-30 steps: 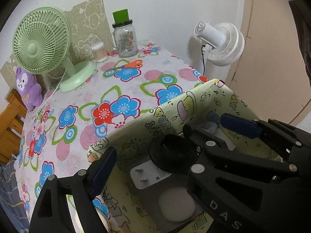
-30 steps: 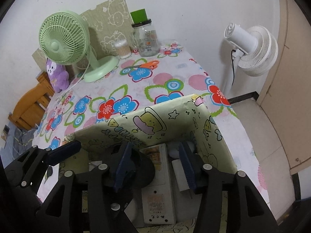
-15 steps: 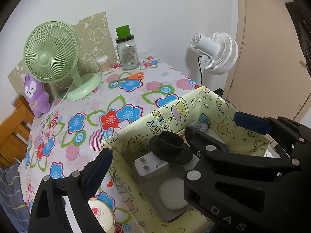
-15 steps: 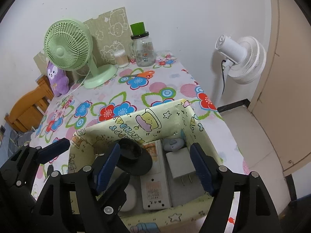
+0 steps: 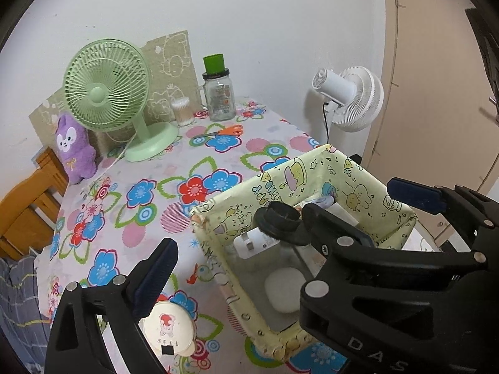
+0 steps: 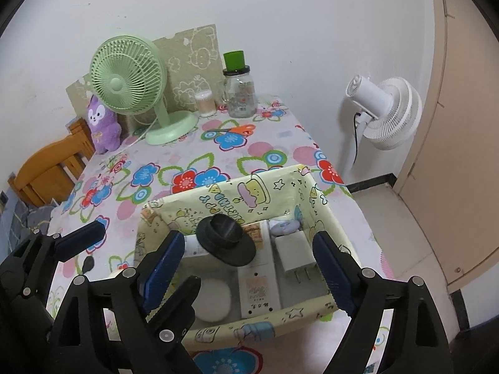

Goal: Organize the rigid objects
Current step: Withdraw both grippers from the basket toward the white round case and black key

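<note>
A pale yellow cartoon-print box (image 6: 249,194) (image 5: 312,171) stands on the flowered table. In it lie a black round hat-shaped piece (image 6: 225,239) (image 5: 280,222), a white power strip (image 6: 258,290), a white plug adapter (image 6: 294,254) (image 5: 254,244), a white oval case (image 6: 213,294) (image 5: 285,288) and a small grey item (image 6: 285,227). My right gripper (image 6: 246,269) is open and empty above the box's near side. My left gripper (image 5: 280,227) is open and empty, straddling the box's left wall. A round white tin (image 5: 170,327) lies on the table by its left finger.
At the back of the table stand a green desk fan (image 6: 131,78), a cotton-swab jar (image 6: 204,103), a glass jar with a green cap (image 6: 238,90), orange scissors (image 6: 240,129) and a purple plush (image 6: 103,126). A white floor fan (image 6: 386,115) and a door are right; a wooden chair (image 6: 46,171) left.
Both grippers have risen and pulled back from the box, so more of the table and box shows. The right gripper's jaws have spread wider. The round white tin has come into the left view.
</note>
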Demonstrator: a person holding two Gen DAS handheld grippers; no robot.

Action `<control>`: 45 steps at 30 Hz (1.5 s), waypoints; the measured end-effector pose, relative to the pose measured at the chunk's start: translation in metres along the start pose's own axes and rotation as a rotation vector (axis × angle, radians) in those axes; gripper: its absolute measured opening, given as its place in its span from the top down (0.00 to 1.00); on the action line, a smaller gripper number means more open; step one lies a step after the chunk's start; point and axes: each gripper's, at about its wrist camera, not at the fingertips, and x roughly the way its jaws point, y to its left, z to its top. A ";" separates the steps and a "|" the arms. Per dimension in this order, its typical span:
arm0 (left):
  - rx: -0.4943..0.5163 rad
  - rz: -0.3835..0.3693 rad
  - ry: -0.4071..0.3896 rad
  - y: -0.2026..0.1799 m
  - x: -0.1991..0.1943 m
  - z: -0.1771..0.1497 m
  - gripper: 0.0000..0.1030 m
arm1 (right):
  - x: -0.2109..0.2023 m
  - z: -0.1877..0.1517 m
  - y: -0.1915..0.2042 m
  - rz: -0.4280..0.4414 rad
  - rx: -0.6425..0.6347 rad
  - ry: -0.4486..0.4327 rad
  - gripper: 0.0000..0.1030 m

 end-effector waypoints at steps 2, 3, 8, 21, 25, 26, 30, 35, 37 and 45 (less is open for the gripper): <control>-0.008 0.005 -0.010 0.003 -0.005 -0.003 0.03 | -0.005 -0.002 0.004 0.002 -0.006 -0.008 0.14; -0.011 0.006 -0.014 0.005 -0.008 -0.004 0.03 | -0.007 -0.003 0.005 0.003 -0.008 -0.011 0.14; -0.024 0.012 -0.030 0.012 -0.019 -0.013 0.02 | -0.019 -0.008 0.016 0.005 -0.022 -0.029 0.12; -0.056 0.038 -0.073 0.034 -0.047 -0.033 0.01 | -0.042 -0.021 0.047 0.014 -0.065 -0.075 0.11; -0.070 0.046 -0.083 0.041 -0.054 -0.040 0.00 | -0.048 -0.025 0.059 0.016 -0.087 -0.093 0.09; -0.074 0.049 -0.084 0.044 -0.055 -0.042 0.00 | -0.049 -0.026 0.061 0.020 -0.091 -0.096 0.09; -0.087 0.060 -0.088 0.052 -0.060 -0.048 0.00 | -0.053 -0.030 0.070 0.033 -0.104 -0.105 0.08; -0.104 0.072 -0.091 0.061 -0.066 -0.057 0.00 | -0.058 -0.036 0.083 0.042 -0.122 -0.122 0.07; -0.112 0.073 -0.089 0.064 -0.067 -0.060 0.00 | -0.059 -0.037 0.086 0.049 -0.127 -0.125 0.05; -0.141 0.089 -0.088 0.078 -0.072 -0.074 0.00 | -0.063 -0.047 0.103 0.063 -0.157 -0.152 0.01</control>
